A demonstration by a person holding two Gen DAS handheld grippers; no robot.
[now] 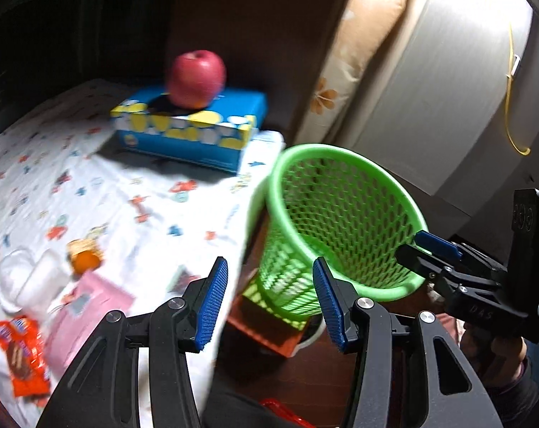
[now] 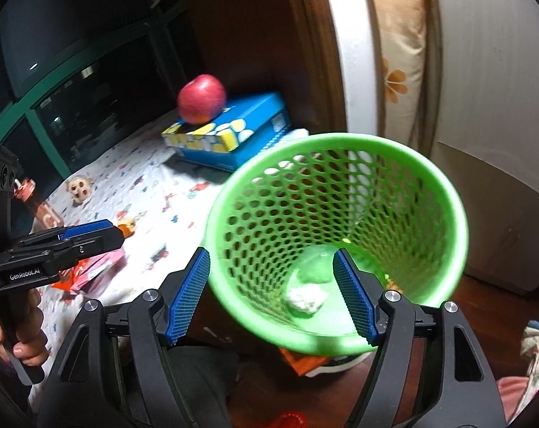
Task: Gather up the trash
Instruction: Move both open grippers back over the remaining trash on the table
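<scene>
Left hand-held gripper half open, empty, near the table's edge | right hand-held gripper wide, empty, over green bin holding a white wad | next: fetch orange wrapper at the table's near corner.

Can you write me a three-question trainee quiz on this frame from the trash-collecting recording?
1. True or false: the apple rests on the blue tissue box.
2. What lies at the bottom of the green basket? A) a crumpled white wad B) a banana C) a spoon
3. Are the left tongs and the right tongs gripping anything?

Key
1. True.
2. A: a crumpled white wad lies inside.
3. No: both stand open with nothing between the pads; the snack wrapper lies on the patterned cloth.
</scene>
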